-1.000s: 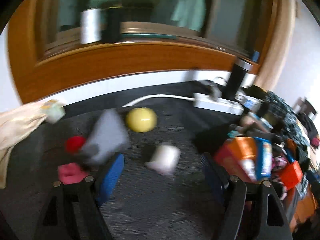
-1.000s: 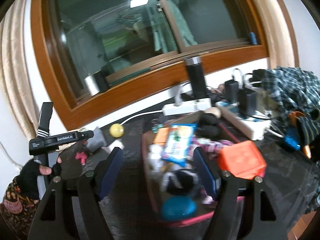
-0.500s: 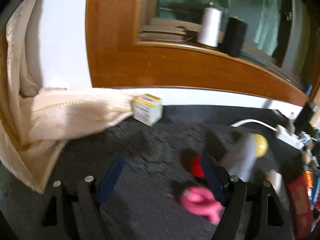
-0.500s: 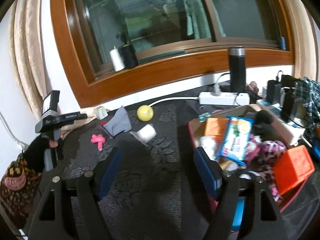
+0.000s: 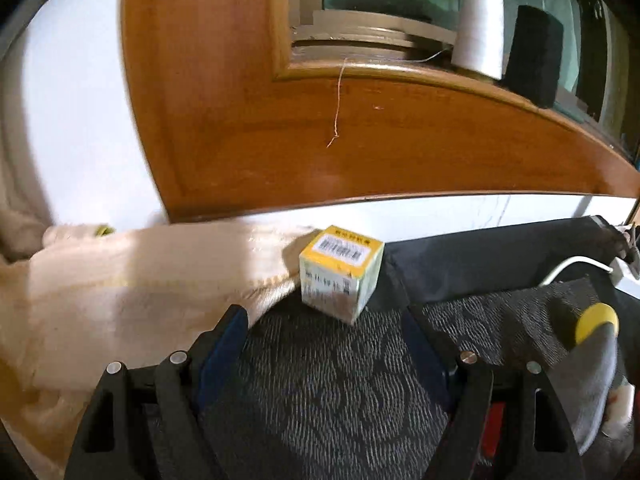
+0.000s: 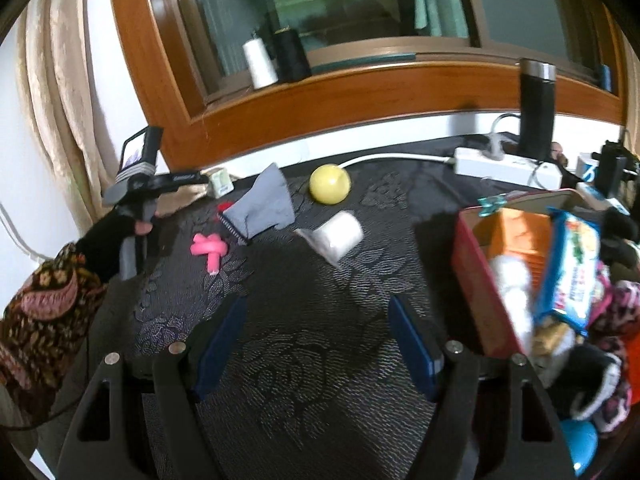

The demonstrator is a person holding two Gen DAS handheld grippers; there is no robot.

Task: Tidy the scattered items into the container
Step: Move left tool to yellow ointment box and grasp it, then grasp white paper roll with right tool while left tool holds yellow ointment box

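facing the small yellow-topped box [image 5: 341, 274] head on, the left gripper [image 5: 326, 344] has its jaws spread wide and holds nothing; the box sits at the back of the dark patterned cloth [image 5: 320, 392], near the wall, with the edge of the cream curtain [image 5: 132, 276] touching its left side. the right gripper [image 6: 316, 340] is also wide and empty, hovering over bare cloth just left of the red container [image 6: 480, 276], which is already heaped with packets and soft things. out on the cloth lie the yellow ball [image 6: 329, 184], a grey cloth piece [image 6: 264, 204], a white roll [image 6: 340, 236], a pink toy [image 6: 210, 248] and something red [image 6: 226, 205] mostly hidden behind the grey piece.

risks, as i judge them: closing on the box could pinch the curtain hem along with it and drag the fabric. the box stands corner-on to the jaws, so it may twist or skid toward the wall rather than seat between the pads. the ball would roll at a glancing touch. the container looks so full that anything dropped on top might slide back out over the rim
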